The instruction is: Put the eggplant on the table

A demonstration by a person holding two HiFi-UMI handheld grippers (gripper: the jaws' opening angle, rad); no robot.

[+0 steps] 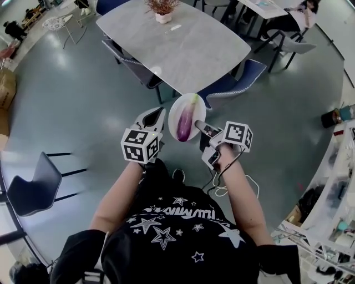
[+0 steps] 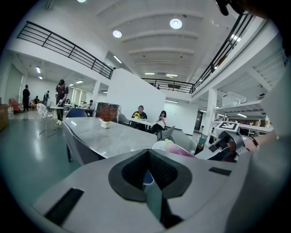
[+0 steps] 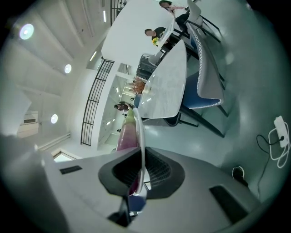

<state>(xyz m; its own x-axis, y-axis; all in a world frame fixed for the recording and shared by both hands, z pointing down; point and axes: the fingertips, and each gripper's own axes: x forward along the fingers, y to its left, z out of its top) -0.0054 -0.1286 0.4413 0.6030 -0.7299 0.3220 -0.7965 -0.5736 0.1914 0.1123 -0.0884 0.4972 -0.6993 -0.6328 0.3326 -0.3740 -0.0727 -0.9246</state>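
Observation:
A purple eggplant (image 1: pixel 185 123) with a green stem lies on a white plate (image 1: pixel 176 106) held in the air over the floor, short of the grey table (image 1: pixel 172 44). My right gripper (image 1: pixel 201 128) is shut on the plate's near right rim. In the right gripper view the plate (image 3: pixel 142 132) stands edge-on between the jaws, with the eggplant (image 3: pixel 125 133) on its left face. My left gripper (image 1: pixel 156 115) hangs just left of the plate, shut and holding nothing. Past its jaws the left gripper view shows the eggplant (image 2: pixel 178 148) and the table (image 2: pixel 109 136).
A potted plant (image 1: pixel 163 11) stands at the table's far end. Blue-grey chairs (image 1: pixel 236 83) ring the table, and another chair (image 1: pixel 33 183) stands at my left. People sit at a farther table (image 2: pixel 148 119). Shelving with clutter (image 1: pixel 333 211) is at the right.

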